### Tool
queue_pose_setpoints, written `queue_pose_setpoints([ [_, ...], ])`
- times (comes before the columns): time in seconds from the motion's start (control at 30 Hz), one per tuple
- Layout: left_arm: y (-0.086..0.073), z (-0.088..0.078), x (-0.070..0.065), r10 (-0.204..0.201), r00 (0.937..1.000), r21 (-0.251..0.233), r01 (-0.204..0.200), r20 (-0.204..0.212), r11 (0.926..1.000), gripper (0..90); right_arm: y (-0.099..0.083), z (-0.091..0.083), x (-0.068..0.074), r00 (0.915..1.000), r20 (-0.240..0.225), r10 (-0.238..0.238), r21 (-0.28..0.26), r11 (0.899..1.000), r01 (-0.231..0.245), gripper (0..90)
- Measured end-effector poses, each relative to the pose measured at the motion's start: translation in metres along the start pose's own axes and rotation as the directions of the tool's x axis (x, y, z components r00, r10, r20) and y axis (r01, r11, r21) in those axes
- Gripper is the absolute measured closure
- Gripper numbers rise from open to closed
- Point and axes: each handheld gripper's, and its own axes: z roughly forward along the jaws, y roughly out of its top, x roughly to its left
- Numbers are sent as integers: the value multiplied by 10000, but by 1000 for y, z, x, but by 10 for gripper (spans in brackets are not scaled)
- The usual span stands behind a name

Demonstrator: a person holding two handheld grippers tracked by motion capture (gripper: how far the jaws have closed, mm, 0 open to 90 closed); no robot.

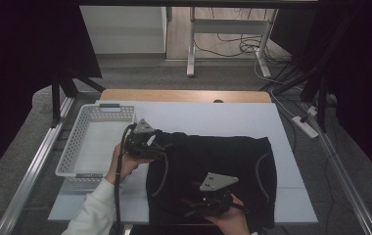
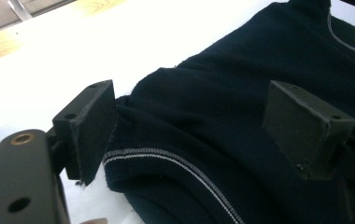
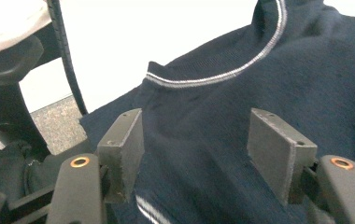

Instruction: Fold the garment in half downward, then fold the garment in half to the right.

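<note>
A dark navy garment [image 1: 223, 161] with thin pale piping lies spread on the white table top [image 1: 213, 115]. My left gripper [image 1: 160, 147] sits at the garment's upper left corner. In the left gripper view its jaws stand wide open [image 2: 192, 126] astride a folded, piped edge of the cloth [image 2: 189, 163], and the pads are clear of it. My right gripper [image 1: 192, 205] hovers over the garment's near left part by the table's front edge. In the right gripper view it is open [image 3: 196, 149] above the navy cloth [image 3: 241, 84], with nothing pinched.
A white perforated basket [image 1: 76, 142] stands at the table's left side beside my left hand. The wooden table edge [image 1: 184, 95] runs along the back. A white sleeve [image 3: 7, 18] and a black cable [image 3: 68, 60] cross the right gripper view. Grey floor and desk legs lie beyond.
</note>
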Motion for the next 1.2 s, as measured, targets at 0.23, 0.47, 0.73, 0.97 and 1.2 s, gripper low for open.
queue_pose_setpoints([
  [0.23, -1, -3, 2, -60, 10000, -80, 60, -19, 9999, 184, 9, 16, 9, 9997, -222, -133, 160, 9998, 136, 365],
  [0.47, -1, -4, 2, -48, 10000, -116, 47, -14, 9999, 182, 14, 37, 22, 9975, -489, -504, 546, 9971, 530, 353],
  [0.73, -1, -4, 3, -92, 9999, -82, 91, -72, 9999, 181, 14, 45, 25, 9966, -636, -523, 755, 9955, 571, 338],
  [0.97, -1, -4, 3, -105, 9999, -74, 104, -114, 9999, 180, 15, 55, 30, 9948, -806, -630, 971, 9928, 707, 323],
  [1.2, -1, -5, 4, -106, 9998, -108, 105, -142, 9999, 179, 19, 73, 36, 9925, -1043, -643, 1287, 9886, 776, 294],
])
